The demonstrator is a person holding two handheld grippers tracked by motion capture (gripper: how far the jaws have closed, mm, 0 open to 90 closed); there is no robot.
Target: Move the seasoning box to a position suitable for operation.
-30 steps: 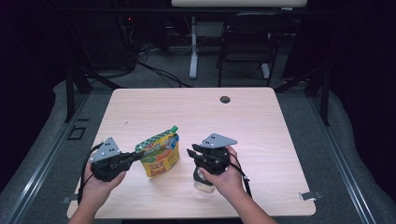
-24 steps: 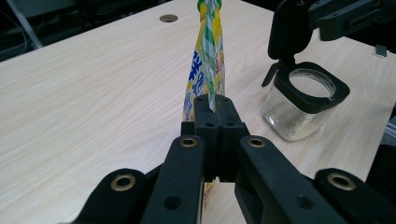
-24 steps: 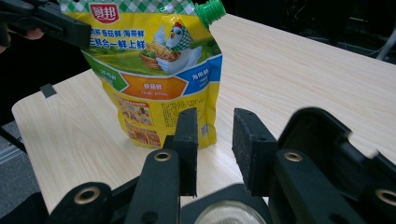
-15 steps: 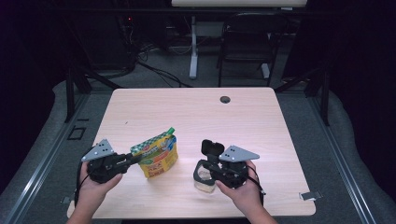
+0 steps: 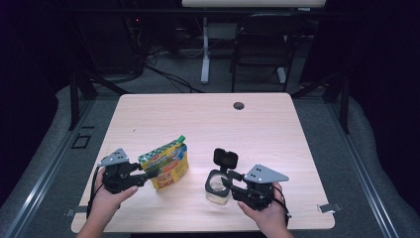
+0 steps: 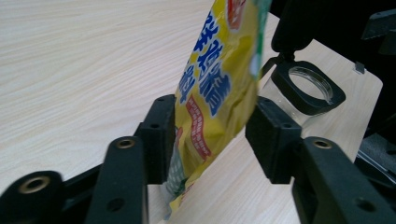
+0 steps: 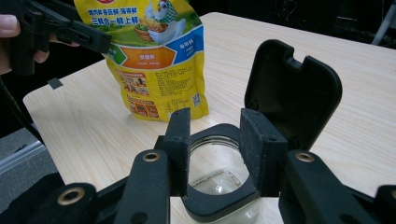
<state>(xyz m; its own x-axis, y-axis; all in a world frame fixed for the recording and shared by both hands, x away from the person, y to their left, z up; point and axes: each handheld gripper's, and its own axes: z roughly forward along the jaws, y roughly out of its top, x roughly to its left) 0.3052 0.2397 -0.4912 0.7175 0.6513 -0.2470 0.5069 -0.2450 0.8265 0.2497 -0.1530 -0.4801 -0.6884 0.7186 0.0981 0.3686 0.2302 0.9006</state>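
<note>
A yellow snack pouch with a green top stands on the wooden table. My left gripper reaches in from its left. In the left gripper view the pouch runs between the jaws of this gripper, which have just been opening and stand open around it. A clear jar with a black collar and a flipped-up black lid sits to the right. My right gripper hovers at the jar, its jaws also just opening, pads off it.
A small black grommet sits in the table near its far edge. Behind the table stand a dark chair and a white post, with cables on the floor. Both hands work close to the near edge.
The left jaws have parted around the pouch and the hand has sunk a little. The right gripper has drawn back to the right, baring the jar and its raised lid.
</note>
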